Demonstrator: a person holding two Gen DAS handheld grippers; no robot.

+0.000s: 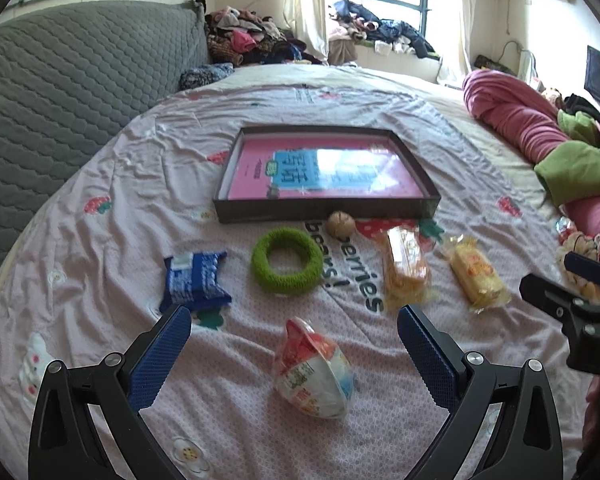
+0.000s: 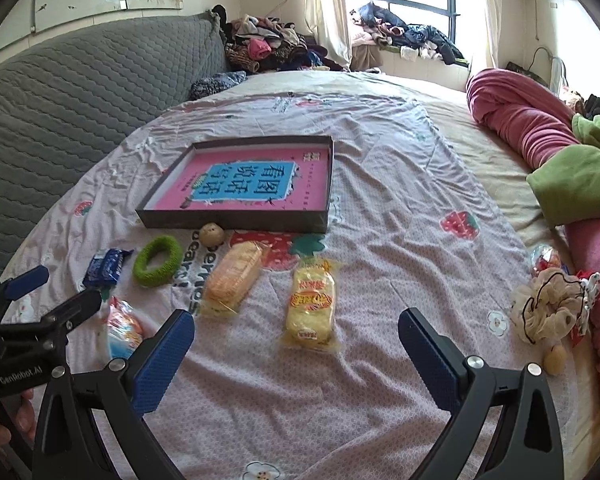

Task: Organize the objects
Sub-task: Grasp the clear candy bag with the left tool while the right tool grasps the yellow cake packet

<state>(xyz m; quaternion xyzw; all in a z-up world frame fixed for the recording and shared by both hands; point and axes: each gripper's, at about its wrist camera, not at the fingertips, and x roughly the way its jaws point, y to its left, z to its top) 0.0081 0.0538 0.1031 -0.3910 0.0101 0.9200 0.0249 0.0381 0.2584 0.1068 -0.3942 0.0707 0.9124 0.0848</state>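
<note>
The snack cup (image 1: pixel 314 368) lies tipped on its side low in the middle of the left wrist view, right between the wide-open fingers of the left gripper (image 1: pixel 294 354), so I think the left one is nearer and will grab it. Its long way points toward the tray (image 1: pixel 328 214), up in the middle. The right gripper (image 2: pixel 296 354) is wide open too, holding nothing, with the yellow cake pack (image 2: pixel 310 306) just ahead.

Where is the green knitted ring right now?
The green knitted ring lies flat on the bedsheet, left of centre in the right wrist view, between the blue snack packet and the orange-wrapped cake, just in front of the dark tray.
</note>
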